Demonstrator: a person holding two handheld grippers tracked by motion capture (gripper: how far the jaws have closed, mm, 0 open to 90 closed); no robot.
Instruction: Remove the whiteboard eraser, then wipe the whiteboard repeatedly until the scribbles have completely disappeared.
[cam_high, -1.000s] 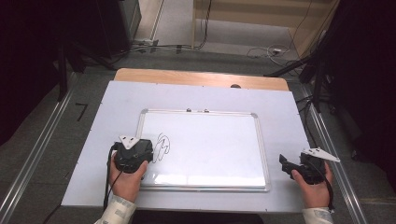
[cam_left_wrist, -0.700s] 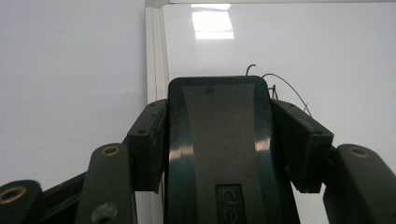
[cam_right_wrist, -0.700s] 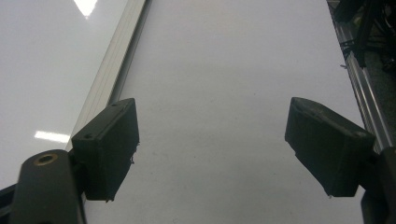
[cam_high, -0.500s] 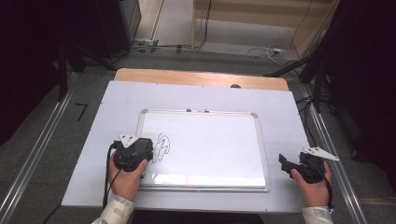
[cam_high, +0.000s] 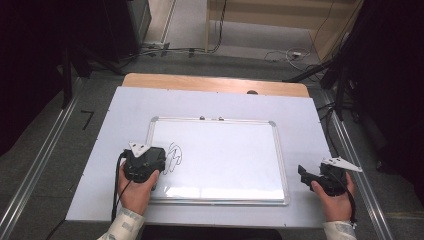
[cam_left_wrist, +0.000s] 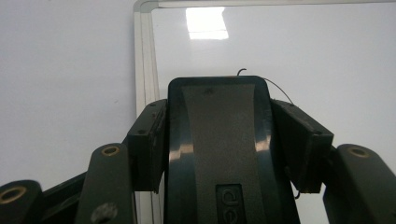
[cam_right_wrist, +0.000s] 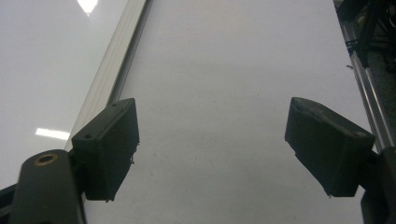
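Nothing's moved since earlier frame. L gripper (cam_high: 145, 162) fingers clamped on black eraser (cam_left_wrist: 219, 149) over whiteboard (cam_high: 220, 155) scribble (cam_high: 173, 157), near desk's front-left corner. R gripper (cam_right_wrist: 224, 154) wide open, empty. Risk: tilted eraser skips ink, smears it.

Overhead light falls on the whiteboard (cam_high: 220, 155), and a soft glare patch sits near its front edge in the high view. Around the whiteboard the room sinks into deep darkness at both sides. In the left gripper view a bright rectangular reflection lies at the whiteboard's top edge, and the black eraser (cam_left_wrist: 219, 149) shines with thin highlights. The nearest tong parts look soft, slightly out of focus.
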